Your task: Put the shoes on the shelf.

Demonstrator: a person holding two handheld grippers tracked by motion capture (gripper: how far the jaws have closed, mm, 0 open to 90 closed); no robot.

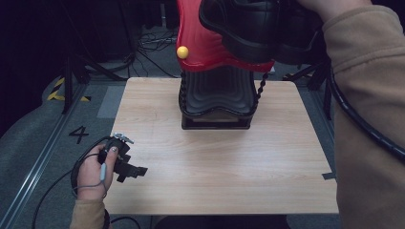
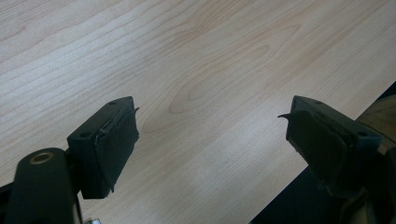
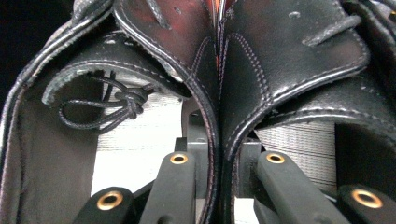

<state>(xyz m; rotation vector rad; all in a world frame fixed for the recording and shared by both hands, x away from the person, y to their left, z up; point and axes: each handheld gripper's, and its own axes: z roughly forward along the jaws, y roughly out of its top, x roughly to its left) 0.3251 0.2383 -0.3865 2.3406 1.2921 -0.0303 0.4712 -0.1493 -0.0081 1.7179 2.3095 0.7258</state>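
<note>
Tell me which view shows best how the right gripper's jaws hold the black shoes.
The right gripper view: the jaws stand closed on the inner edges of the black shoes, pressed side by side. The high view shows the shoes raised above the table. The left gripper view looks at bare tabletop.

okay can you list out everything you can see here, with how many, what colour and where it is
Shoes: two, black leather, pressed side by side, pinched in the right gripper, high at the far right.
Red and black stand: one, red top with a yellow knob, black ribbed base, far middle of the table.
Table: one, light wood, centre.
Floor marking "4": one, black, left of the table.
Tape: one piece, grey, table's right edge.
Left gripper: one, black, jaws wide apart over bare wood, near left corner.
Right gripper: one, black, jaws closed on the shoes' inner edges.
Left hand: one, holding the left gripper.
Sleeve: tan, right side.
</note>
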